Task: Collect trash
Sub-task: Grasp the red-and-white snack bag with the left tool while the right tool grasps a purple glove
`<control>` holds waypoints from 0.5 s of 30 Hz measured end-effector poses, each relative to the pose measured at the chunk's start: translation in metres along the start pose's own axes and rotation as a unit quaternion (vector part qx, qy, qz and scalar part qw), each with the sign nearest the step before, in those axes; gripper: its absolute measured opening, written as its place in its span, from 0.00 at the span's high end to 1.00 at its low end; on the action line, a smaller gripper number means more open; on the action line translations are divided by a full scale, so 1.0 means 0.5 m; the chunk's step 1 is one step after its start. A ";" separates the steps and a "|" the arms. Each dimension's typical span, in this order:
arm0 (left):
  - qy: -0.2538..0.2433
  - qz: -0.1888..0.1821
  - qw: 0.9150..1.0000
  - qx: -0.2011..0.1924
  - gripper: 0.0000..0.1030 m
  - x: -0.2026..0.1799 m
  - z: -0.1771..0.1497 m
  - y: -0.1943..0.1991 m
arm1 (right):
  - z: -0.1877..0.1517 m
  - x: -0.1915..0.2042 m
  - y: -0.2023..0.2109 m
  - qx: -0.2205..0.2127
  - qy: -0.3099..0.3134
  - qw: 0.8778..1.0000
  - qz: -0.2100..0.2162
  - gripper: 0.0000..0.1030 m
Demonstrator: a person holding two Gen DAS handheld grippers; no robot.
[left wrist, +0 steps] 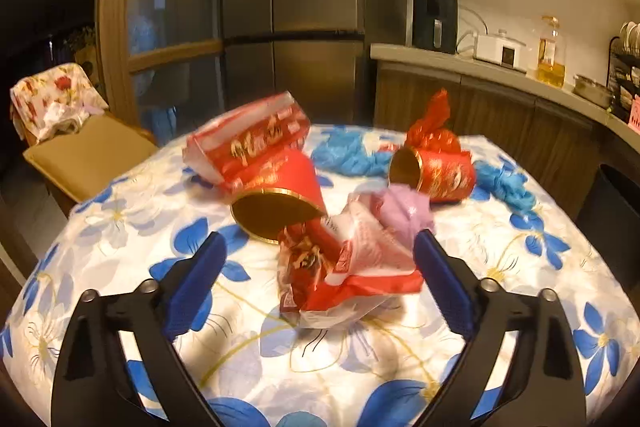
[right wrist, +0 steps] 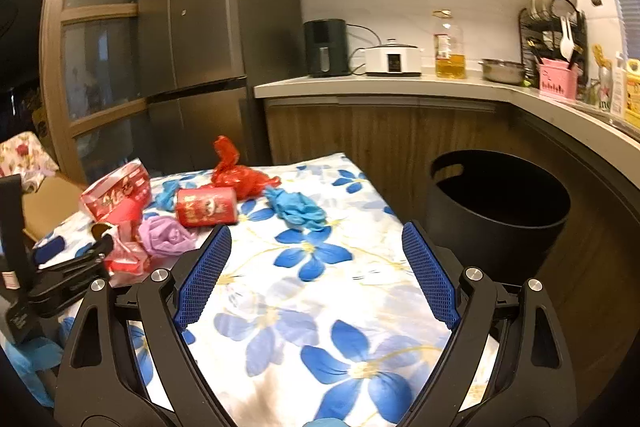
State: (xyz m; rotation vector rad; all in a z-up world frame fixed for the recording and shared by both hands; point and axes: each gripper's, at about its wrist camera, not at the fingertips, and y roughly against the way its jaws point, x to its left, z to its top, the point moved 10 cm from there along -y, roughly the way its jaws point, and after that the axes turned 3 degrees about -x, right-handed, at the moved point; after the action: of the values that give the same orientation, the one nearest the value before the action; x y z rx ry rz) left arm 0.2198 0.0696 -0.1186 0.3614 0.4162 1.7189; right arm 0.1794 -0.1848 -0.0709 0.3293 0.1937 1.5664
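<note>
- Red-and-white crumpled wrapper (left wrist: 348, 267) sat between the spread left gripper (left wrist: 320, 259); grab step, I'd guess
- right gripper (right wrist: 316, 259) gaped empty; next: pinch, carry to black bin (right wrist: 496, 203)

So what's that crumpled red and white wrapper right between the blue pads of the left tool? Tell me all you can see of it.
The crumpled wrapper looks like thin, glossy plastic, red with white and clear patches and some gold print I can't read. It lies loosely bunched on the flowered tablecloth, between the wide-open fingers of the left gripper, which do not appear to touch it. Behind it, a lilac wad and a tipped red cup with a gold inside sit right against it.
</note>
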 end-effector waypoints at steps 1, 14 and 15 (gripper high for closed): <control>0.001 -0.003 1.000 0.008 0.26 -0.004 -0.006 -0.008 | 0.000 0.009 -0.003 0.000 0.003 1.000 0.002 0.17; 0.005 -0.033 0.998 0.046 0.93 -0.007 -0.044 -0.035 | -0.033 0.073 -0.038 0.022 0.014 0.999 0.024 0.17; 0.007 -0.035 0.998 0.044 0.95 -0.007 -0.043 -0.033 | -0.037 0.077 -0.038 0.023 0.016 0.999 0.026 0.17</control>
State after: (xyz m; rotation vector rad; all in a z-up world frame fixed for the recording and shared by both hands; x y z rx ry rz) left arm 0.2249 0.0674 -0.1456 0.3952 0.5102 1.6385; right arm 0.1917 -0.1446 -0.0911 0.3490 0.2475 1.6217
